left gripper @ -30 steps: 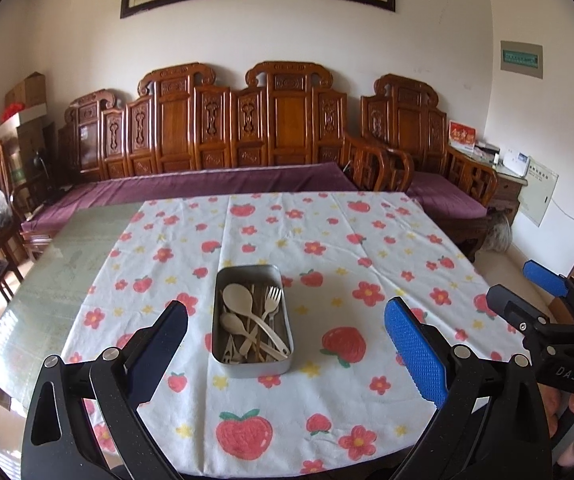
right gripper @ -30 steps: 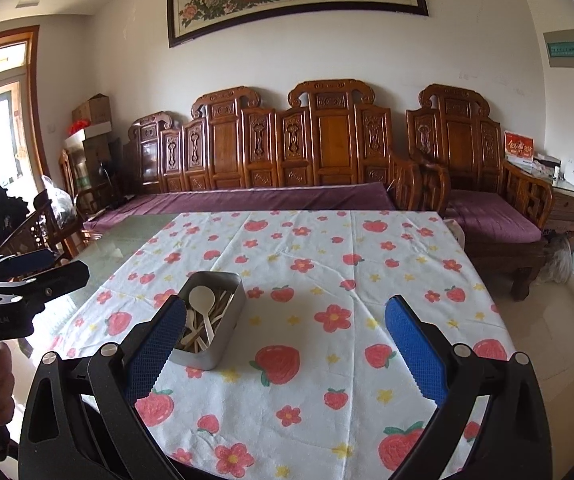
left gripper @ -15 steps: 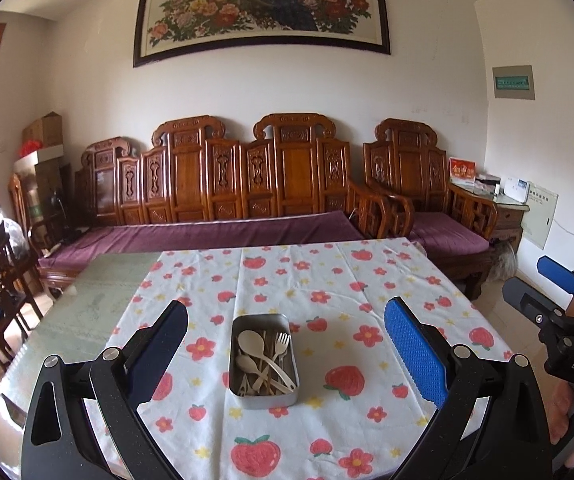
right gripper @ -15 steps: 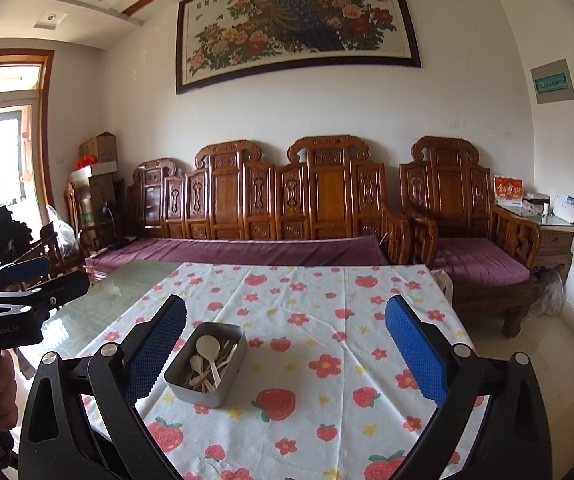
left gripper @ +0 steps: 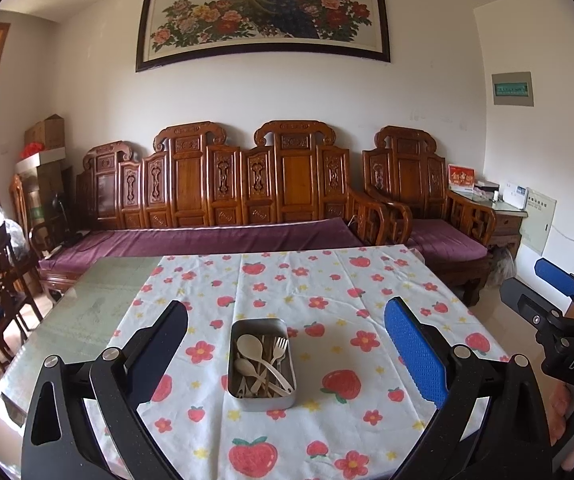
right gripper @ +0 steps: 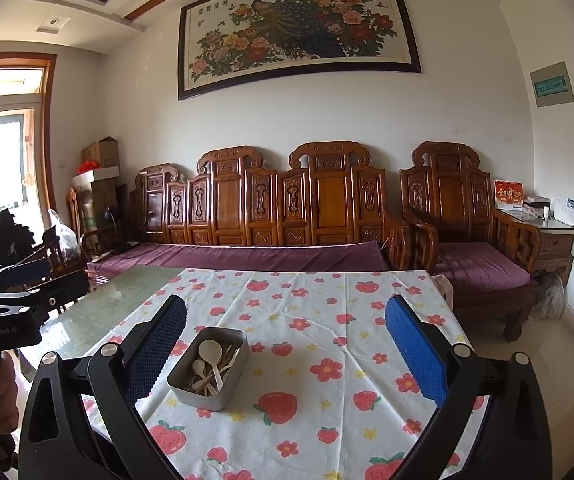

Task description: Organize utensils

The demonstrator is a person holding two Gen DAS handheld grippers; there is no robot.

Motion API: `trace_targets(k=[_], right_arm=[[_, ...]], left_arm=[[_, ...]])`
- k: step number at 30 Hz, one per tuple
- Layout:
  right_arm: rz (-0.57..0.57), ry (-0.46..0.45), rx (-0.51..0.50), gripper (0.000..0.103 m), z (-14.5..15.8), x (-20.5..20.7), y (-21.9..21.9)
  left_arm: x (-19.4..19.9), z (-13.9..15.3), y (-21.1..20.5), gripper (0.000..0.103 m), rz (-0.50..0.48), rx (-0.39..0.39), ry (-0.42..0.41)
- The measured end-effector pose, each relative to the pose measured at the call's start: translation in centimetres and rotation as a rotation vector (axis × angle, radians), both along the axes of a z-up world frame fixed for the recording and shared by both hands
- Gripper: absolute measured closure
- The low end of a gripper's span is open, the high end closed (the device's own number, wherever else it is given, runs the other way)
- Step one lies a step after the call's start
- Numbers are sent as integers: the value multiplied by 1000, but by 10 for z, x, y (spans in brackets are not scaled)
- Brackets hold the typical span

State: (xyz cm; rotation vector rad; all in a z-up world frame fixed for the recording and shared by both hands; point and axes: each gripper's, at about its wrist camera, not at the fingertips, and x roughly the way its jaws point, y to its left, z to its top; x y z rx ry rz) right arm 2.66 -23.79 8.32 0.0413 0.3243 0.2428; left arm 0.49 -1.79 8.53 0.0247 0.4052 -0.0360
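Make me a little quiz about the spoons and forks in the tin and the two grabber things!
1. True or false: the metal tin stands on the strawberry tablecloth.
2. What lies in the tin? A) pale spoons and forks B) chopsticks C) nothing
3. Fill in: the left gripper and the right gripper are both ____, holding nothing.

Key:
1. True; the tin stands on the cloth, not on the bare glass beside it.
2. A; a spoon and a fork show among them.
3. Open; each pair of jaws stands wide apart.
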Motion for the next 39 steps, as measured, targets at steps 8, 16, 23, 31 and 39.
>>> trace_targets(k=[8, 16, 23, 31, 39], right_arm=[[1, 1, -2, 3, -1, 1, 2], [4, 1, -3, 3, -2, 1, 3], [4, 2, -3, 3, -3, 1, 5], [3, 2, -2, 3, -3, 1, 5], [4, 2, -3, 3, -4, 1, 5]], left_arm=[[-1, -1, 1, 8, 6, -3, -8], [0, -1, 1, 8, 8, -4, -8], [0, -1, 0, 8, 2, -4, -4], [-2, -3, 0, 8, -2, -6, -2], [-2, -4, 0, 8, -3, -7, -3]])
